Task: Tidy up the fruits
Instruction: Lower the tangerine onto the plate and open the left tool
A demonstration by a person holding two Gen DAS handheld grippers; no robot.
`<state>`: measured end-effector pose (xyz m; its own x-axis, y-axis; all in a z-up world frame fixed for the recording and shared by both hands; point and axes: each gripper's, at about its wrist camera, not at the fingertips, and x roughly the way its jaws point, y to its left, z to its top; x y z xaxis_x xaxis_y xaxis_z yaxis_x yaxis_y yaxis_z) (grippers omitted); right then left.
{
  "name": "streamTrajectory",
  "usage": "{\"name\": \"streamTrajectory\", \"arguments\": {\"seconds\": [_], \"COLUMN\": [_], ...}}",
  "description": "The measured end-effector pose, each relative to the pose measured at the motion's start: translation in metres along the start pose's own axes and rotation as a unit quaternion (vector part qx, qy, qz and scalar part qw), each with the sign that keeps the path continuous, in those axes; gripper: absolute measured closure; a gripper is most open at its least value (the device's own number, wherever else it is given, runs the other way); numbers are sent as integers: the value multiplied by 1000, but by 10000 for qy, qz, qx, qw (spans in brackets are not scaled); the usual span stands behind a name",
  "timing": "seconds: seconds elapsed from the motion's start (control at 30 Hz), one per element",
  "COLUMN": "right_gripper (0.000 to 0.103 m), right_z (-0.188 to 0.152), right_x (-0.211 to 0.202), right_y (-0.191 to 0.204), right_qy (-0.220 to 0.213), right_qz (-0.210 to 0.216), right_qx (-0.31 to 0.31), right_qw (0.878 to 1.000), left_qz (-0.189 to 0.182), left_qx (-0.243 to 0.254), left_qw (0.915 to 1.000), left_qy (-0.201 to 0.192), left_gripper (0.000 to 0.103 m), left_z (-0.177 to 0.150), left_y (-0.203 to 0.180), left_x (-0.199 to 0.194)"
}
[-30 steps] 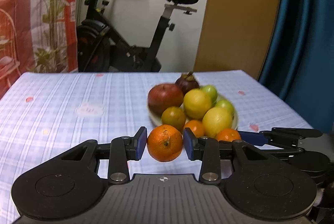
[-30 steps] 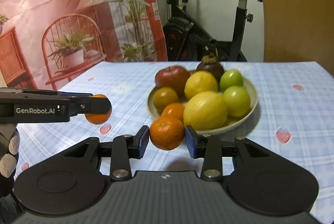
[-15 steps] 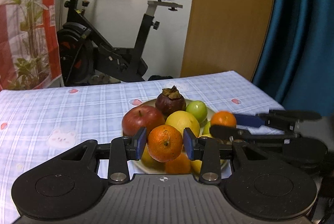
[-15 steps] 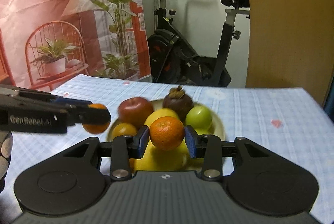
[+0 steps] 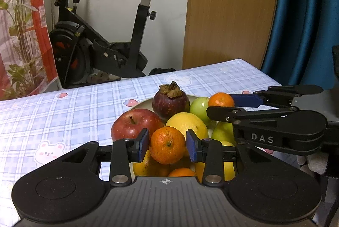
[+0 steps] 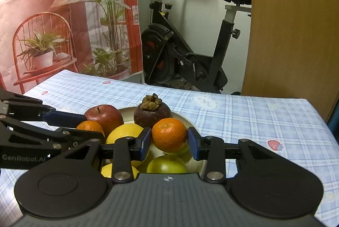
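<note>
Tangerine (image 5: 167, 145) is sitting squeezed between the blue pads (image 5: 143, 144) of the left gripper (image 5: 167, 144) in the left wrist view, both pads pressing its sides. The fruit is hanging above the near edge of a pale plate (image 5: 141, 103) heaped with fruit. Just ahead of the left pad a red apple (image 5: 133, 125) is lying; ahead of the right pad a yellow lemon (image 5: 187, 124) is resting, and beyond both a dark mangosteen (image 5: 170, 101) is standing with its dry calyx up. A green fruit (image 5: 199, 107) is showing to the right of the mangosteen. Further right, the right gripper (image 5: 222, 105) is reaching in from the side, closed on a second tangerine (image 5: 221, 99) over the far right of the plate. The plate is sitting on a blue checked tablecloth (image 5: 74, 112), with an exercise bike (image 5: 106, 36) standing behind the table.

In the right wrist view, the right gripper (image 6: 169, 140) is clamping its tangerine (image 6: 169, 134) between blue pads (image 6: 146, 142), directly above the green fruit (image 6: 167, 164) lying under the tool. The mangosteen (image 6: 152, 112) is sitting just ahead and slightly left, the apple (image 6: 104, 115) further left, and the lemon (image 6: 125, 133) is lying beside the left pad. From the left edge the left gripper (image 6: 89, 128) is coming in sideways, gripping its tangerine (image 6: 90, 126) close against the apple. The plate's rim (image 6: 184, 119) is curving past the right pad, and the tablecloth (image 6: 254, 121) is stretching away beyond it.
</note>
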<state>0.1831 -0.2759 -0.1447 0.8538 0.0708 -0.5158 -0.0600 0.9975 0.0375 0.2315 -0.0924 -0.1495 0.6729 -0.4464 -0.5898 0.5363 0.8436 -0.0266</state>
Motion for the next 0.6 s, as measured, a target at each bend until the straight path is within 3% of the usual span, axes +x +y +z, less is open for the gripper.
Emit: {"name": "streamTrajectory", "arguments": {"seconds": [0.27,0.4,0.47,0.53,0.6], "right_gripper": [62,59,55,44,43], "right_z": [-4,-1,0,1,3], "right_x": [9,10,8,5,-1], "right_y": [-2,-1,0,0,0], "right_qy": [102,146,140,117,89], "right_qz": [47,84,73,60,60], "right_qx": [11,-8,-22,-19,17], "right_qw": [9999,9999,9999,9999,9999], "left_qz": [-96,-135,-148,-143,-134], "left_qx": [-43,-109,-149,-212,-295], "left_qw": [9999,9998,9998,9996,9994], "left_qy": [16,-14,-65,-90,-139], "left_gripper": [59,43,43,38,34], "left_z": [-1,2,4,6,8], "left_y": [1,3,4,6,10], "left_x": [2,1,-2,-6,-12]}}
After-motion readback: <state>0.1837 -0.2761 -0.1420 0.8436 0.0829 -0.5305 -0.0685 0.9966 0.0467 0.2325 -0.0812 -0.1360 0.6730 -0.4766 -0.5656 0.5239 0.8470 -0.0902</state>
